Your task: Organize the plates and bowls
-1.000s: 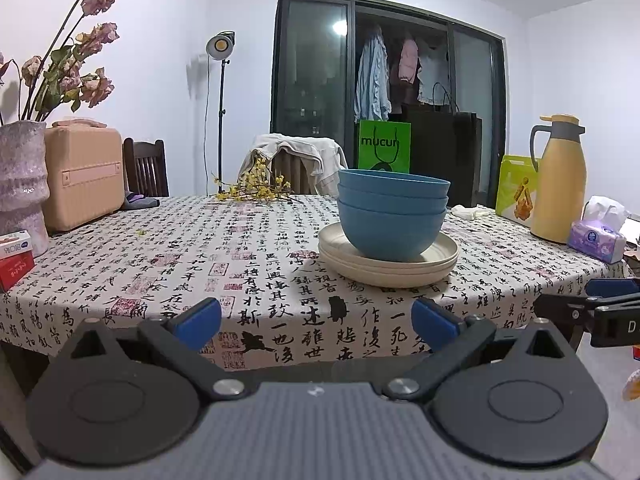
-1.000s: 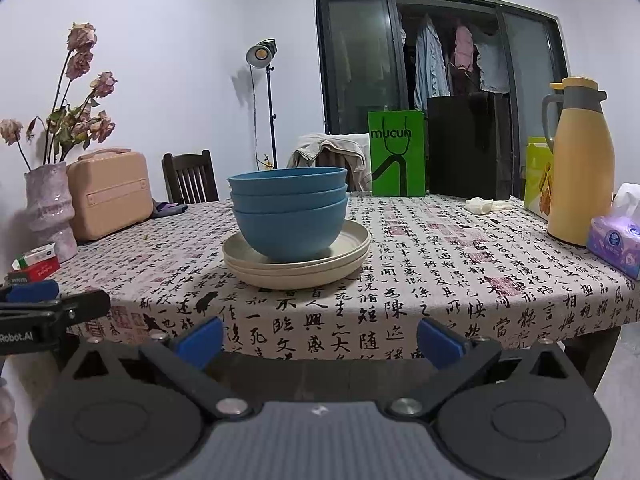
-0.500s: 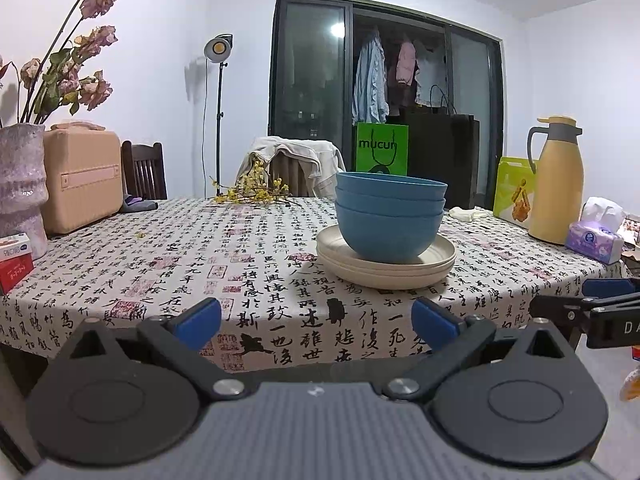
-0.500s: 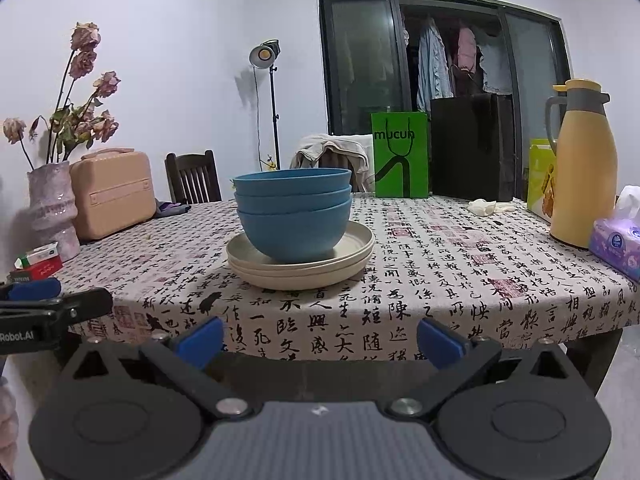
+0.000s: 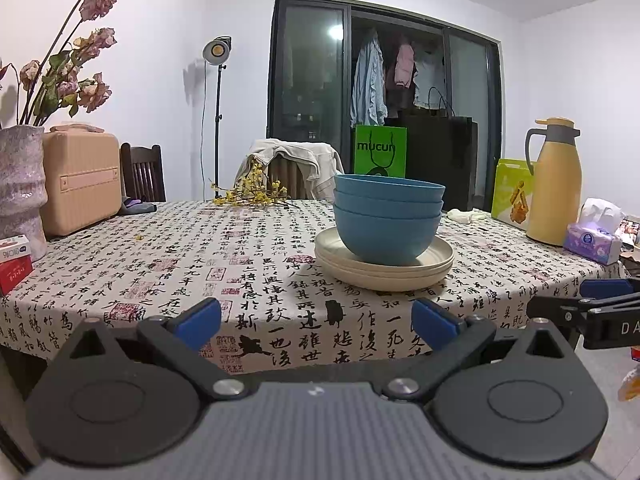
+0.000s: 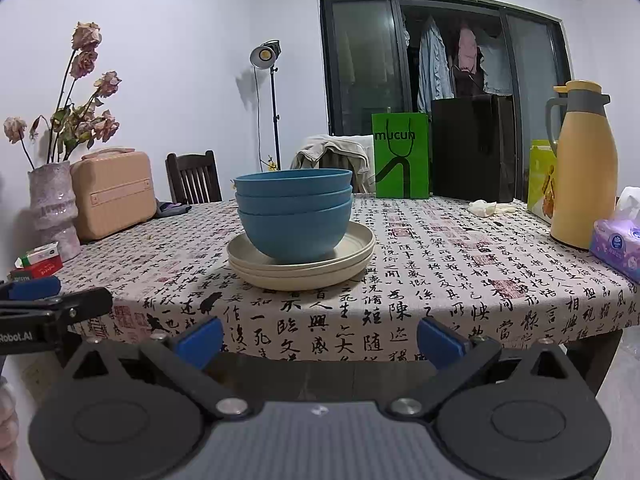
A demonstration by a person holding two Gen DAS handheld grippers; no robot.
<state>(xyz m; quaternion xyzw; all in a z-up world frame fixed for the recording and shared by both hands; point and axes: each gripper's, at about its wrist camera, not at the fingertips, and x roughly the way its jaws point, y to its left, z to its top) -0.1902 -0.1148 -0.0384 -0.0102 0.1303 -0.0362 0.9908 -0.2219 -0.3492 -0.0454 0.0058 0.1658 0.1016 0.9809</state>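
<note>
Three blue bowls [image 5: 387,224] [image 6: 294,216] are nested and stand on a stack of three cream plates [image 5: 384,270] [image 6: 300,268] near the table's front edge. My left gripper [image 5: 316,322] is open, empty, in front of the table edge, left of the stack. My right gripper [image 6: 320,338] is also open and empty, low before the table edge and just right of the stack. Each gripper shows at the side of the other's view: the right gripper [image 5: 600,300] and the left gripper [image 6: 40,300].
The table [image 5: 200,264] has a calligraphy-print cloth. A vase with dried flowers [image 5: 20,184], a beige case [image 5: 82,182] and small boxes [image 5: 14,256] stand at left. A yellow thermos [image 5: 554,184], tissue pack [image 5: 594,234] and green bags [image 6: 400,160] stand at right and back. Chairs stand behind.
Both views shift only slightly, dropping a little lower relative to the table. The bowls and plates have not moved, and both grippers stay open.
</note>
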